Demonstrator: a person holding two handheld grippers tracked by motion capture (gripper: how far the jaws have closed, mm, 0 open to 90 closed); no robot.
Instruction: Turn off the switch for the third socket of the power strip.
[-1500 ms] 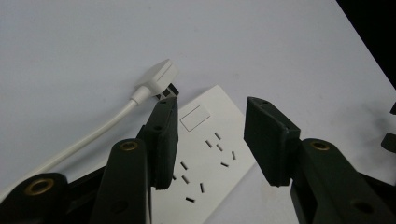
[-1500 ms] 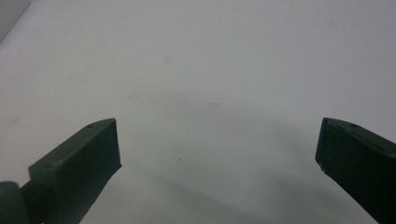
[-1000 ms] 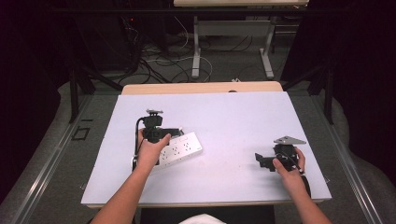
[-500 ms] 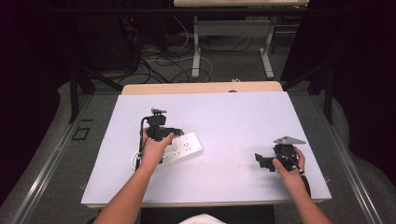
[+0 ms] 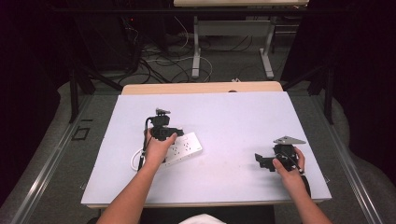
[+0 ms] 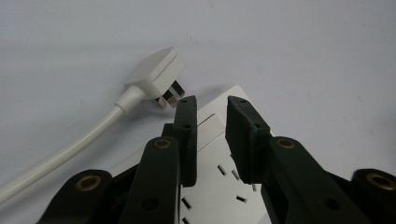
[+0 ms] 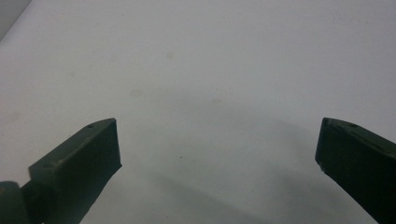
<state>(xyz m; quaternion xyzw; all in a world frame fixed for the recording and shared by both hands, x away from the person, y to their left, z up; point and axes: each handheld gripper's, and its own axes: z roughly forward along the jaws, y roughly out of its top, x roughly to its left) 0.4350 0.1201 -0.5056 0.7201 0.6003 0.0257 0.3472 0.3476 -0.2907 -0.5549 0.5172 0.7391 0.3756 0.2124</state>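
Note:
A white power strip (image 5: 187, 145) lies flat on the white table (image 5: 233, 116), left of the middle. My left gripper (image 5: 172, 134) hovers over its near end. In the left gripper view the jaws (image 6: 212, 100) stand a narrow gap apart above the strip (image 6: 210, 196) and have just been closing. The strip's top shows between them, and I see no pad pressing on it. The strip's white plug (image 6: 156, 74) and cable (image 6: 70, 149) lie loose just beyond the left jaw. My right gripper (image 5: 260, 162) rests open at the table's right, with bare table between its jaws (image 7: 219, 125).
The cable loops on the table by the person's left wrist (image 5: 136, 161). A wooden board edge (image 5: 201, 87) borders the table's far side. Beyond it stand desk legs and floor cables (image 5: 196, 56).
The left hand has shifted a little to the right and lower over the power strip. The right hand has kept still.

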